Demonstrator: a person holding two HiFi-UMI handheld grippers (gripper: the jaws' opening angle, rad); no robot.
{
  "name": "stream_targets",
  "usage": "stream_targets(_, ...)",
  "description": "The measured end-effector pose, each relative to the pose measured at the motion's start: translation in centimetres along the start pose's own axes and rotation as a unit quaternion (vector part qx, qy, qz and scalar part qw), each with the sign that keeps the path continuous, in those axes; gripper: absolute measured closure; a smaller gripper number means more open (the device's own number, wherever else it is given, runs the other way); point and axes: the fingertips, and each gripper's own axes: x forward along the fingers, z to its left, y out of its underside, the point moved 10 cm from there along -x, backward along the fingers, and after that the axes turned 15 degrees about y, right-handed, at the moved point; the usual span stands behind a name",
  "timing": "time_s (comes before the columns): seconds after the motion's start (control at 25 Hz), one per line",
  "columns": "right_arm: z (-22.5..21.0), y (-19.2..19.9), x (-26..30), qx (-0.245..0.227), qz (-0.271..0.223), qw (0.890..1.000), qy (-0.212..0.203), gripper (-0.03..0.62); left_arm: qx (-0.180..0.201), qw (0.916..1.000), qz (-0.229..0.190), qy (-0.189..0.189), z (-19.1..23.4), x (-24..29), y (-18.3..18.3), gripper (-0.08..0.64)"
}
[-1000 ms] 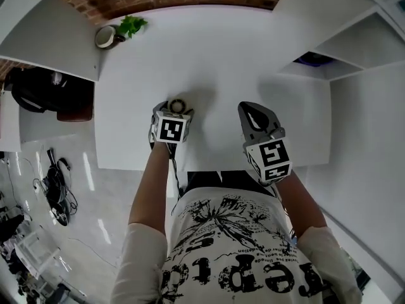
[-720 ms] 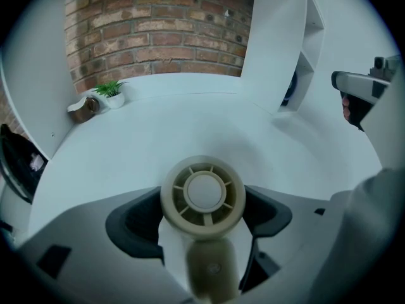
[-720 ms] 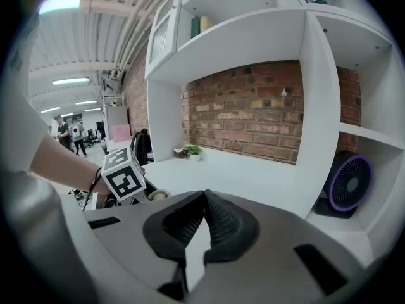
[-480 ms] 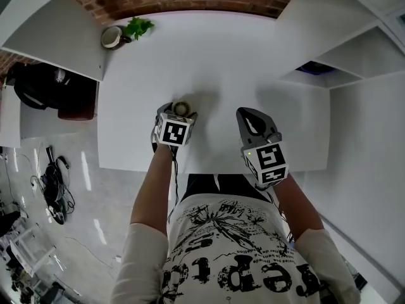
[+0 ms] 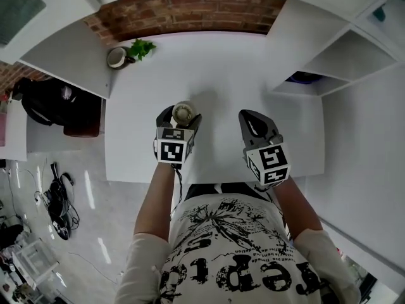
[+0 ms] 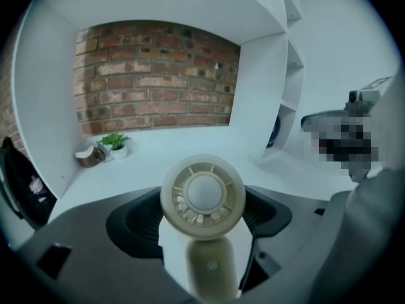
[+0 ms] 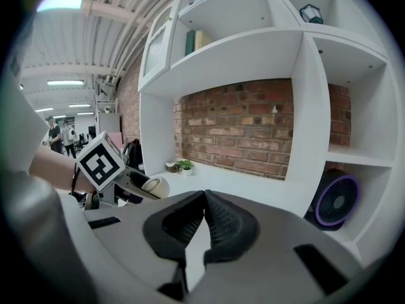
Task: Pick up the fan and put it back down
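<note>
This looks like a big open work hall with one corner dressed as a home study; a white desk (image 5: 253, 75) sits inside built-in white shelving (image 7: 253, 40) against a brick wall (image 5: 190, 8); a potted plant (image 5: 140, 48), books (image 7: 196, 41) and a purple fan (image 7: 337, 200) furnish it; strip lights (image 7: 60, 3) and bare ceiling beams run overhead; cables (image 5: 58, 198) lie on the glossy floor; a person (image 7: 56, 133) stands far off.
</note>
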Motion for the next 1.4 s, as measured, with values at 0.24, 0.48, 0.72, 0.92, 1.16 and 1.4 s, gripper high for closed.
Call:
stream_targets(0.24, -0.9, -3.6, -1.5, -0.001, -0.033, 0.999, 0.015, 0.577, 0.05, 0.9948, -0.089, 0.006, -2.5, -5.3, -6.0, 0.179)
stream_targets(0.48, -1.7, -6.9, -3.1, -0.001, -0.09, 0.996, 0.023, 0.577, 0.109, 0.9754, -0.191, 0.018, -4.8, -10.6, -11.5, 0.179)
stream_targets(0.72, -2.5, -9.8, -5.2, -0.001, -0.147, 0.989, 0.026, 0.577, 0.158, 0.9468, -0.279, 0.026, -7.0, -15.6, -14.4, 0.179)
stream_targets(0.92, -3.1, -11.8, -6.9, -0.004, -0.18, 0.983, 0.028, 0.577, 0.187, 0.9242, -0.332, 0.03, -8.7, -18.7, -15.1, 0.179)
stream_targets(1.16, -3.1, -13.9, -8.0, 0.004, -0.217, 0.976, 0.03, 0.577, 0.209, 0.9099, -0.357, 0.029, -9.8, -19.5, -15.8, 0.179)
stream_targets(1.4, -3.0, -13.4, -7.6, 0.005, -0.202, 0.979, 0.032, 0.577, 0.205, 0.9194, -0.335, 0.022, -9.1, -18.7, -15.3, 0.179)
